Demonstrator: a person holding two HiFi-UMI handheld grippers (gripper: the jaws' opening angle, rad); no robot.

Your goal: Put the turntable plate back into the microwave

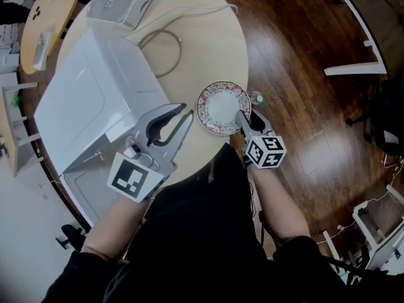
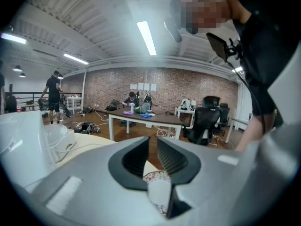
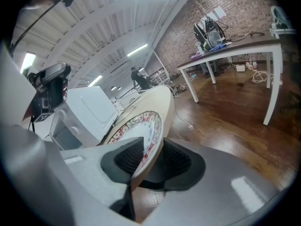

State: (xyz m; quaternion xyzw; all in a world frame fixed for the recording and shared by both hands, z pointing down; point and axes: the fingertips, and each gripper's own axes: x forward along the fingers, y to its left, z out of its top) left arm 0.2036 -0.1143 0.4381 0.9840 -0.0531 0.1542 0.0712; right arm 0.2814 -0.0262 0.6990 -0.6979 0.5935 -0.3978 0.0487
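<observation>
The turntable plate (image 1: 221, 106), white with a floral rim, lies on the round wooden table (image 1: 208, 36) near its right edge. My right gripper (image 1: 243, 117) reaches over the plate's near right rim. In the right gripper view that rim (image 3: 136, 126) runs between the jaws of this gripper (image 3: 153, 157), which stand wide, with a gap at the right pad. The white microwave (image 1: 95, 100) stands left of the plate, its door (image 1: 85, 191) swung open toward me. Between microwave and plate my left gripper (image 1: 188, 112) hovers, jaws slightly apart and holding nothing. The plate (image 2: 157, 192) shows below the left gripper (image 2: 153, 157).
A clear plastic container (image 1: 120, 2) sits at the table's far side, and a looped white cable (image 1: 161, 52) lies behind the microwave. A small glass object (image 1: 257, 98) is just past the plate at the table's edge. Dark wooden floor (image 1: 303, 74) lies to the right.
</observation>
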